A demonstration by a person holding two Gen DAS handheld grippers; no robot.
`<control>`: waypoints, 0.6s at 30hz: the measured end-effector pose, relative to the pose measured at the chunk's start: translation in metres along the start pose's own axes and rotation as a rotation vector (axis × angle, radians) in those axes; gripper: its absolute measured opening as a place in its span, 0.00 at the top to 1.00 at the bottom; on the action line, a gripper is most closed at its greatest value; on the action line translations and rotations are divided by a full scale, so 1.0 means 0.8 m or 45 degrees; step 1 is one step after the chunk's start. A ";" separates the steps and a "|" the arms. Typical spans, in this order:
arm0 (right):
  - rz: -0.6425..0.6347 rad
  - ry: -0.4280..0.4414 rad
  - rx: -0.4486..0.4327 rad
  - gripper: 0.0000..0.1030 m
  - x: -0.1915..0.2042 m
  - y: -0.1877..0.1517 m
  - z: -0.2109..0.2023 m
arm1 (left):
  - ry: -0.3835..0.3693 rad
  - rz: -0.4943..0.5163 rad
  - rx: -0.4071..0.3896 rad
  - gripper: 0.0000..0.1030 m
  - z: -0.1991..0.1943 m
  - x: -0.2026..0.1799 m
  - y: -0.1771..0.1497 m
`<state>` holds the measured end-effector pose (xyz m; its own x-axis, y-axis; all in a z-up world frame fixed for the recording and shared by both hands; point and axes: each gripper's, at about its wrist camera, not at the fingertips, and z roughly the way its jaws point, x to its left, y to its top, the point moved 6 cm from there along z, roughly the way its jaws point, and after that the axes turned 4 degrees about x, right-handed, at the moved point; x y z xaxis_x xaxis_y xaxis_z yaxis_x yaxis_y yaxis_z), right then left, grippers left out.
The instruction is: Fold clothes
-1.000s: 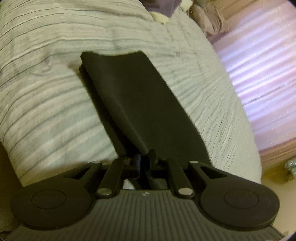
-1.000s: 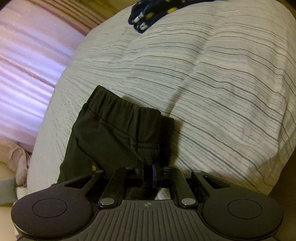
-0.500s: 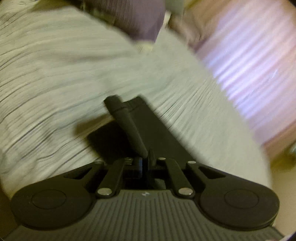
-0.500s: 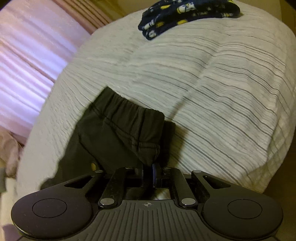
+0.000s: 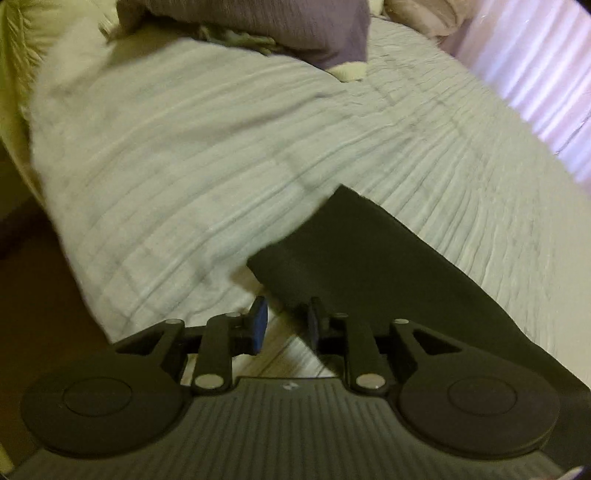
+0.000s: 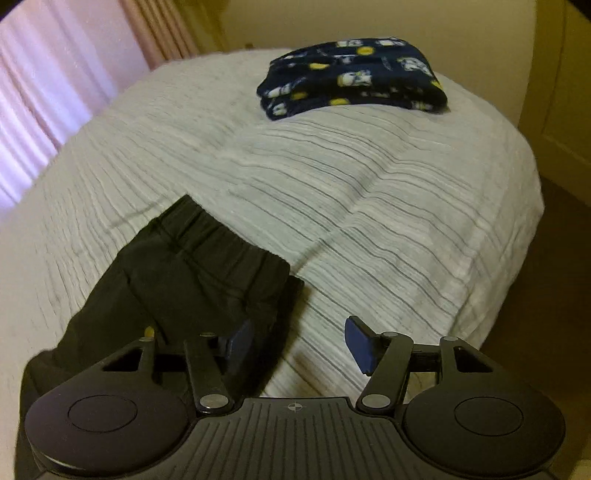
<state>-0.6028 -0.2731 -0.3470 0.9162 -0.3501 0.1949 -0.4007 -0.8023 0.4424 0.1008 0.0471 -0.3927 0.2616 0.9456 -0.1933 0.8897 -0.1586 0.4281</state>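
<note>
Black trousers [image 5: 369,266] lie on the grey striped bedspread [image 5: 184,166], folded along their length. In the left wrist view the leg end sits just ahead and right of my left gripper [image 5: 286,325], which is open and empty. In the right wrist view the elastic waistband end [image 6: 199,266] lies ahead and left of my right gripper [image 6: 299,343], which is open and empty, its left finger over the cloth's edge.
A folded navy patterned garment [image 6: 354,79] lies at the far end of the bedspread [image 6: 369,184]. A purple cushion [image 5: 277,26] sits near the bed's head. Pink curtains [image 5: 535,74] hang beside the bed. The bed's edge drops off at the right [image 6: 517,258].
Both grippers have opened and let go of the trousers, which now lie on the bed. Both cameras have drawn back and tilted up.
</note>
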 end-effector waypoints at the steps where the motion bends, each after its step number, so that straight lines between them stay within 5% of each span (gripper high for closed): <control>1: -0.019 -0.039 0.017 0.41 0.006 0.003 -0.001 | 0.005 0.023 -0.005 0.83 -0.005 -0.011 0.005; 5: -0.265 0.001 -0.160 0.42 0.054 0.032 -0.024 | -0.114 0.247 -0.073 0.84 -0.022 -0.113 0.016; 7: -0.398 0.078 -0.217 0.42 0.088 0.051 -0.013 | -0.271 0.314 -0.039 0.84 -0.018 -0.177 0.008; 10: -0.566 0.165 -0.243 0.53 0.137 0.070 0.017 | -0.526 0.446 0.077 0.84 -0.009 -0.294 -0.035; 15: -0.823 0.248 -0.201 0.53 0.185 0.065 0.075 | -0.894 0.763 0.193 0.85 -0.006 -0.460 -0.143; 18: -1.007 0.175 -0.126 0.53 0.179 0.045 0.121 | -0.936 0.890 0.248 0.85 0.018 -0.502 -0.199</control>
<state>-0.4859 -0.3992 -0.3880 0.9227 0.3709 -0.1052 0.3618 -0.7387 0.5687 -0.1405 -0.3114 -0.3963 0.8495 0.2279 -0.4759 0.4791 -0.7111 0.5146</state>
